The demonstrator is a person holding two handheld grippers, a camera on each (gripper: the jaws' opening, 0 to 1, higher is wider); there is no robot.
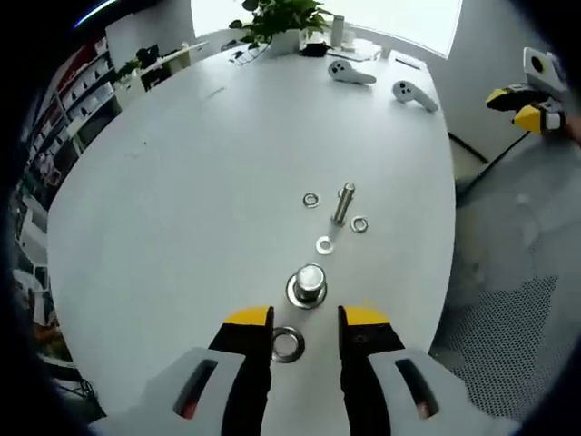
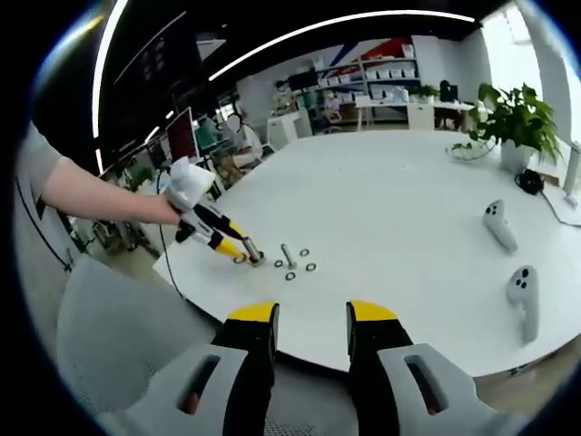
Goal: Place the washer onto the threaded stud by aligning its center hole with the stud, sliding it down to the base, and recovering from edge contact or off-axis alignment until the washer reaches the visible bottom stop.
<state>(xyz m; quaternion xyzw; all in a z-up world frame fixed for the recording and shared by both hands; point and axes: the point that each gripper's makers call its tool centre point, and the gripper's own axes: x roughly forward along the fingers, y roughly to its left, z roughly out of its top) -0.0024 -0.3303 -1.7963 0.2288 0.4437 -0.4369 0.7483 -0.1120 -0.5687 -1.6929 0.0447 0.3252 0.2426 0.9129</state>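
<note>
washer [image 1: 289,343] lies flat on the bench [image 1: 182,200], right between the yellow tips of our left gripper [image 1: 306,320], whose jaws stand released on either side of it, not yet closed on its rim. just ahead of the gripper sits a short stud with a wide round base [image 1: 308,285], and beyond that a small washer [image 1: 324,244], then a taller threaded stud [image 1: 343,203] standing upright with two more washers [image 1: 311,199] beside it. we judge this to be the pick-up step: next we need to close on the washer's edge, lift it, and bring its hole over a stud's tip, keeping it level. our right gripper [image 2: 310,318] hangs released, well back off the bench edge; from it we see the left gripper [image 2: 238,252] down at the parts. two white controllers [image 1: 352,73] lie far ahead, near a potted plant [image 1: 281,20].
</note>
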